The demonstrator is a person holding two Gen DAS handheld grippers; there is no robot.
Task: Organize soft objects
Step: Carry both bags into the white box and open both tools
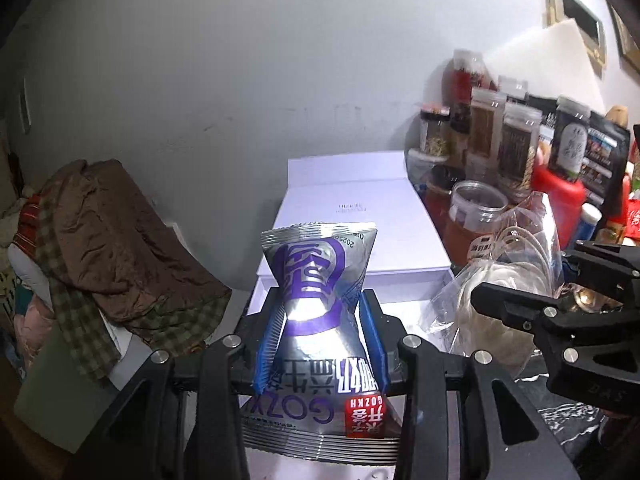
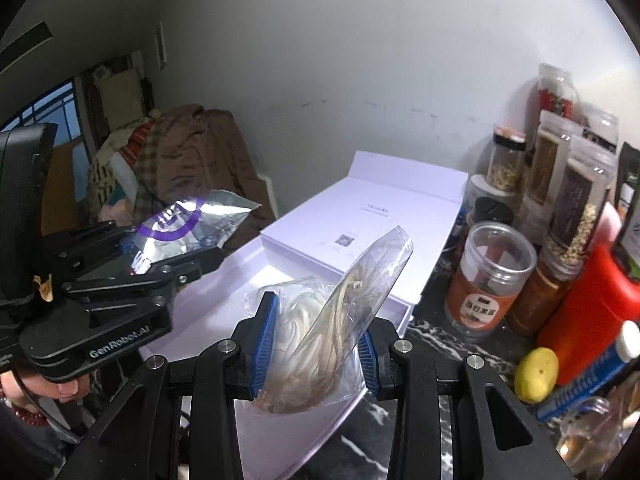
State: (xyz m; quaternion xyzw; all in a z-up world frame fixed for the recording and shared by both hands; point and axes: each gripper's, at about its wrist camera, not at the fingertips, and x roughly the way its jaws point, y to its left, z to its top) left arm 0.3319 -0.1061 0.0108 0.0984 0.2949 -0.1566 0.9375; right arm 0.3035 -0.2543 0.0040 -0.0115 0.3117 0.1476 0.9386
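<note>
Left wrist: ribbed blue fingers [image 1: 272,344] pinch a crinkled silver foil pouch [image 1: 320,304].

Plain grey wall [image 1: 240,80], heaped clothes [image 1: 112,240], dark marbled counter [image 2: 432,344]

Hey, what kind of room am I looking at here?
Probably a lived-in home, at a kitchen or pantry counter. Clear jars of dried foods and spices crowd a dark marbled countertop, beside an open white gift box, and a heap of clothes sits against the plain wall.
</note>
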